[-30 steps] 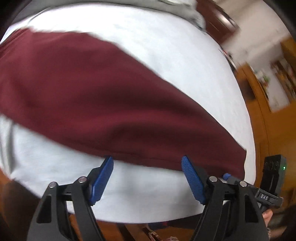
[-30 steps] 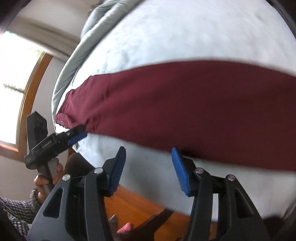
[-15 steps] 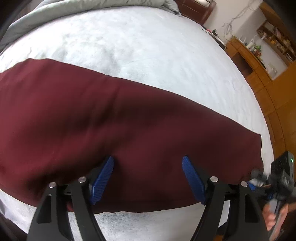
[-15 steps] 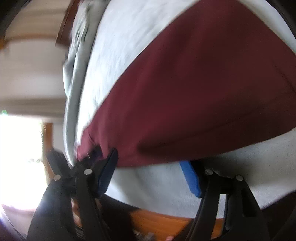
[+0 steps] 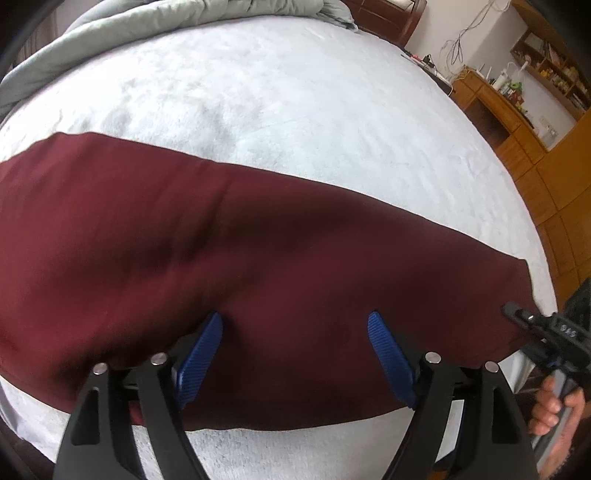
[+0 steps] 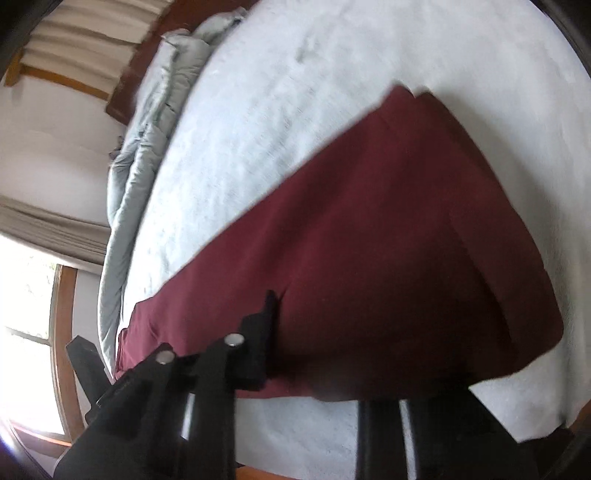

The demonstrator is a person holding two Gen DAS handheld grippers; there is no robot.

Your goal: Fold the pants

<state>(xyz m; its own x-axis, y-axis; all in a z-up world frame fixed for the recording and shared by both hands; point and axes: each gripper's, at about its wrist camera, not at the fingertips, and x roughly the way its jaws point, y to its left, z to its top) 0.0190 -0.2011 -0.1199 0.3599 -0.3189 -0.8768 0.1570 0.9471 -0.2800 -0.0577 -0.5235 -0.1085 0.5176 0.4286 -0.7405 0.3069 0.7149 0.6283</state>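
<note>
Dark red pants [image 5: 258,251] lie flat in a long band across the white bed [image 5: 295,110]. My left gripper [image 5: 295,350] is open just above the pants' near edge, its blue pads [image 5: 199,354] spread wide and empty. My right gripper [image 5: 517,314] shows at the right, at the pants' end. In the right wrist view the pants [image 6: 369,240] fill the middle; the right gripper [image 6: 317,354] is low over the cloth near its end, one finger [image 6: 255,343] on top, the other hidden under the fabric. Its grip is unclear.
A grey duvet [image 5: 147,22] is bunched at the head of the bed, also seen in the right wrist view [image 6: 147,122]. Wooden cabinets and shelves [image 5: 535,122] stand to the right. A window [image 6: 29,332] is beside the bed.
Both grippers came forward and down onto the pants. The right gripper swung to the pants' end and its blue pads went out of sight at the cloth edge.
</note>
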